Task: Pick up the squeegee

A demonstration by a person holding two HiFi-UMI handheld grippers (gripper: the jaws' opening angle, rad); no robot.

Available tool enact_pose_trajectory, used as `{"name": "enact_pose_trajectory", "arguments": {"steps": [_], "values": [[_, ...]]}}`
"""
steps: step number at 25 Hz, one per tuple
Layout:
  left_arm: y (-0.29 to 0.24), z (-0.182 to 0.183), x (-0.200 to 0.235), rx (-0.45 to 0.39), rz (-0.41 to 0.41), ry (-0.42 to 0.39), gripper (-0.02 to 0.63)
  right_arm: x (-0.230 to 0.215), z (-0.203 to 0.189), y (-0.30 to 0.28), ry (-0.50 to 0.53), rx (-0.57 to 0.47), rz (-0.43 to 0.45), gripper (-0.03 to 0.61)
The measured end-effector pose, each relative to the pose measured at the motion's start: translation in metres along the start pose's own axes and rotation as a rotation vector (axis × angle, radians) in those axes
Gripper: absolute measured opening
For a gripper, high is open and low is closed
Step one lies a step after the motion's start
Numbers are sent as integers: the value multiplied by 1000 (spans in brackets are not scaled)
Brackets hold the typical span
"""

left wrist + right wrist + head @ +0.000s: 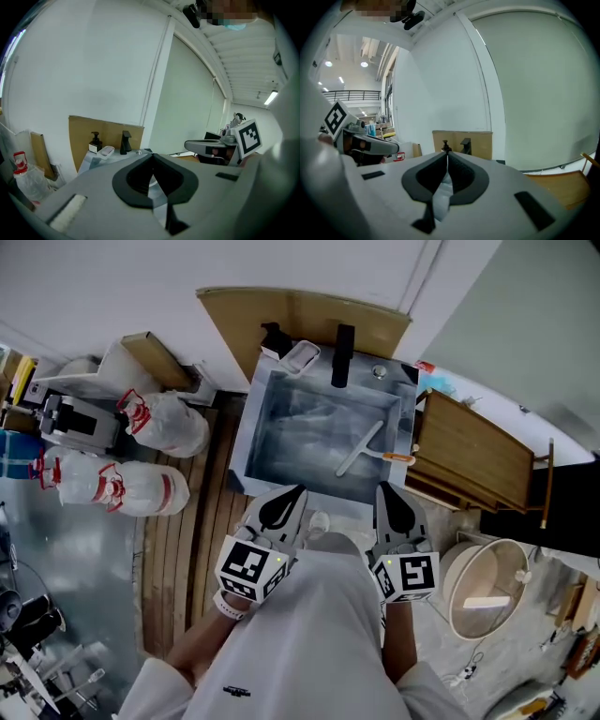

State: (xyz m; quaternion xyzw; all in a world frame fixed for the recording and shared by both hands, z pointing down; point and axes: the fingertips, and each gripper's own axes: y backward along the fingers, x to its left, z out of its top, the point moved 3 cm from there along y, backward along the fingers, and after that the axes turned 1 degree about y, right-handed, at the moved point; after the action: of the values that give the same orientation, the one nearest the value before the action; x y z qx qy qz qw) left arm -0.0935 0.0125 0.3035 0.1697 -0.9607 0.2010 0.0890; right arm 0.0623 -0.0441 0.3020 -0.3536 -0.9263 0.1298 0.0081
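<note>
1 squeegee (361, 448) lying in 1 sink (246, 442). Back rim: 1 faucet (343, 355), 1 soap dispenser (276, 338), 1 soap dish (300, 356). 2 tied plastic bags (169, 423) (112, 486), 2 grippers (298, 491) (384, 488).

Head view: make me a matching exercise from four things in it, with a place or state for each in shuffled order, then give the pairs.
Things:
1 squeegee
2 faucet
3 white bags
4 right gripper

Places or states:
A left of the sink, on the wooden slats
B jaws together, nothing between them
C lying inside the sink
D upright at the sink's back edge

Pairs: 1-C; 2-D; 3-A; 4-B
</note>
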Motion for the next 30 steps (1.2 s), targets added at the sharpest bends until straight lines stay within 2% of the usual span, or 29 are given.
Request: {"name": "enact_pose_trajectory", "arguments": {"steps": [5,10,15,24,30], "values": [[-14,4,9,2,26,18,5,-13,4,-17,2,1,15,8],[-25,10,13,2,27,-1,5,-21,4,-19,3,-3,9,8],[-31,16,8,9,4,-23,5,-32,2,-17,-44,-9,-10,8],[-42,5,2,48,-39,-28,5,-43,1,-12,-21,-13,-49,8],[-57,7,-6,43,-81,-61,5,-62,-10,-10,-35,-6,-99,8]]}}
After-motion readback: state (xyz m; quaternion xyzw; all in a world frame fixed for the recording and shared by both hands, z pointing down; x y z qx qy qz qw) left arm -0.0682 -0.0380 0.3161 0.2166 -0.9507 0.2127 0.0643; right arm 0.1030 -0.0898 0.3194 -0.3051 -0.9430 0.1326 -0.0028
